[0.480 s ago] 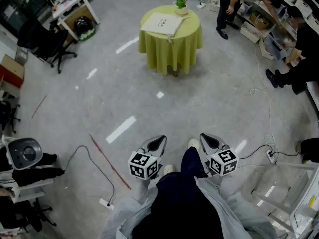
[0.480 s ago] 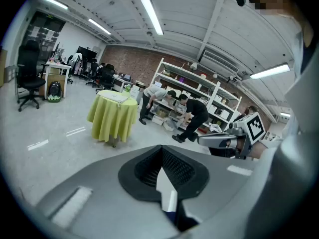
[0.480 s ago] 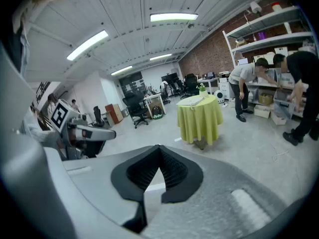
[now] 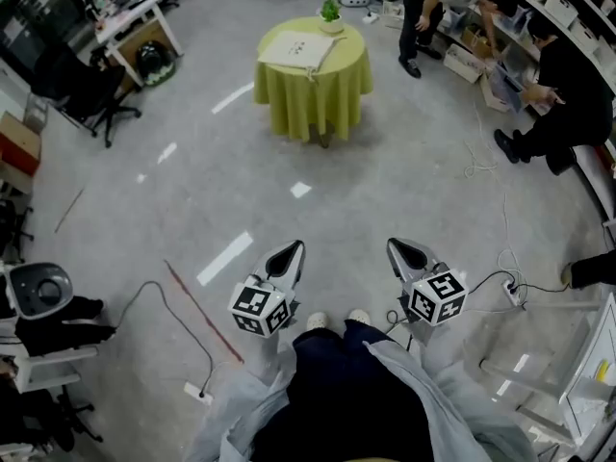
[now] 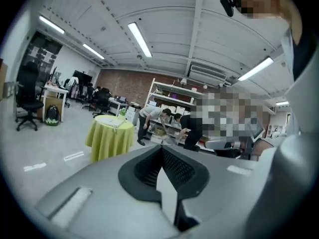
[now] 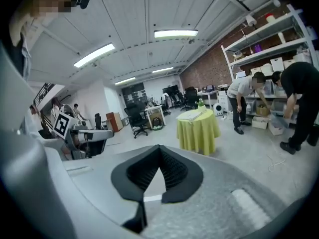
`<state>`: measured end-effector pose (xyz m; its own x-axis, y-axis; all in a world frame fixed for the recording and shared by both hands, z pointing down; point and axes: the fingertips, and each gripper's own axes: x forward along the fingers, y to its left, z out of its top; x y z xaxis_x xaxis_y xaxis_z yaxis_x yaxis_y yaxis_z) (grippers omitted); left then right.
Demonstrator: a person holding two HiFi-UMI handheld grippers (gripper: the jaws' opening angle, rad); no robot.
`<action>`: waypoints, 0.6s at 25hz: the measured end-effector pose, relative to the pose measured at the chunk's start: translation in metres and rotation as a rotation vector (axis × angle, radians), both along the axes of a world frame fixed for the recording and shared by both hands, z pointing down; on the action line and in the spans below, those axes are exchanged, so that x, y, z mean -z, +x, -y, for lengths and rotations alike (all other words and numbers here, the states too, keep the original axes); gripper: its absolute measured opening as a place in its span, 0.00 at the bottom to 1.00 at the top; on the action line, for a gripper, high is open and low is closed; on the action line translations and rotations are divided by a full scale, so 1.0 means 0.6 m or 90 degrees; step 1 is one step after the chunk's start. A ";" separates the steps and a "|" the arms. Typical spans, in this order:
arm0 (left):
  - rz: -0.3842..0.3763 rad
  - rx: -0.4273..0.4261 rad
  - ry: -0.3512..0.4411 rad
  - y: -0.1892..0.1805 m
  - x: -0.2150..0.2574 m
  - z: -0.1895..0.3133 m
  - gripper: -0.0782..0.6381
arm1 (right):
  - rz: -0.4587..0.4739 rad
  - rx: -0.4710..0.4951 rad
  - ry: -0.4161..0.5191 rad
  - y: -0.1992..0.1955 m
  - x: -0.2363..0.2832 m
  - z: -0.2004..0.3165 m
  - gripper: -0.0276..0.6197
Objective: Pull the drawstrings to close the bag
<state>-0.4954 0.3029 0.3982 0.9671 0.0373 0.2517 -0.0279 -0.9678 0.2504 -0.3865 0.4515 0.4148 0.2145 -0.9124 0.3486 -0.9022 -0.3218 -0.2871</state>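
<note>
The room is a large open workshop with a smooth, glossy grey floor (image 4: 404, 181) that mirrors the lights in pale streaks. Only the gripper views show what lies overhead: a white ribbed ceiling (image 5: 164, 29) with long strip lights (image 6: 175, 33), a red brick wall (image 5: 119, 81) at the far end and white metal shelving (image 6: 279, 49) loaded with boxes. Two people (image 4: 563, 89) bend over at those shelves. Black office chairs (image 4: 91, 94) stand by a desk on the other side. Well ahead of the person stands a round table (image 4: 313, 102) draped to the floor in a soft yellow-green cloth that hangs in folds. The bag (image 4: 296, 48), flat, cream-coloured and fabric, lies on that tabletop, with a small green potted plant (image 4: 330, 11) beside it at the far edge. Both tools are held low over the floor, far from the table. The left gripper (image 4: 288, 250) and the right gripper (image 4: 405, 249) are matte grey shells with black ribbed pads, each carrying a marker cube (image 4: 258, 308). In each gripper view the pads meet at the tip with nothing between them. The head view alone shows a thin red strip (image 4: 202, 311) and a dark cable (image 4: 178, 320) on the floor.
</note>
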 end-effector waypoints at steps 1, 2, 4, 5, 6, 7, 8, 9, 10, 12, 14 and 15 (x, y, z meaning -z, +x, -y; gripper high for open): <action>-0.002 0.000 0.018 0.001 0.007 -0.007 0.13 | -0.013 -0.004 -0.002 0.001 0.005 -0.006 0.05; -0.003 -0.001 0.034 0.003 0.011 -0.014 0.13 | -0.024 -0.005 -0.001 0.002 0.008 -0.010 0.05; -0.001 -0.010 0.049 0.009 0.011 -0.029 0.13 | -0.045 0.003 0.004 -0.003 0.013 -0.010 0.05; 0.002 -0.018 0.048 0.010 0.010 -0.037 0.13 | -0.054 0.006 0.007 -0.007 0.016 -0.008 0.05; 0.004 -0.025 0.046 0.012 0.009 -0.045 0.13 | -0.059 0.008 0.010 -0.011 0.020 -0.007 0.05; 0.005 -0.029 0.045 0.014 0.010 -0.051 0.13 | -0.061 0.010 0.015 -0.013 0.025 -0.005 0.05; 0.004 -0.030 0.047 0.018 0.011 -0.057 0.13 | -0.063 0.010 0.019 -0.014 0.029 -0.003 0.05; 0.002 -0.030 0.049 0.021 0.013 -0.062 0.13 | -0.065 0.011 0.021 -0.014 0.030 -0.003 0.05; 0.000 -0.029 0.049 0.025 0.014 -0.068 0.13 | -0.070 0.010 0.019 -0.014 0.030 -0.005 0.05; -0.003 -0.030 0.048 0.034 0.016 -0.077 0.13 | -0.078 0.012 0.015 -0.011 0.029 -0.008 0.05; -0.005 -0.027 0.049 0.046 0.020 -0.081 0.13 | -0.076 0.019 0.020 -0.005 0.033 -0.010 0.05; -0.006 -0.022 0.050 0.052 0.023 -0.083 0.13 | -0.075 0.023 0.023 -0.001 0.035 -0.012 0.05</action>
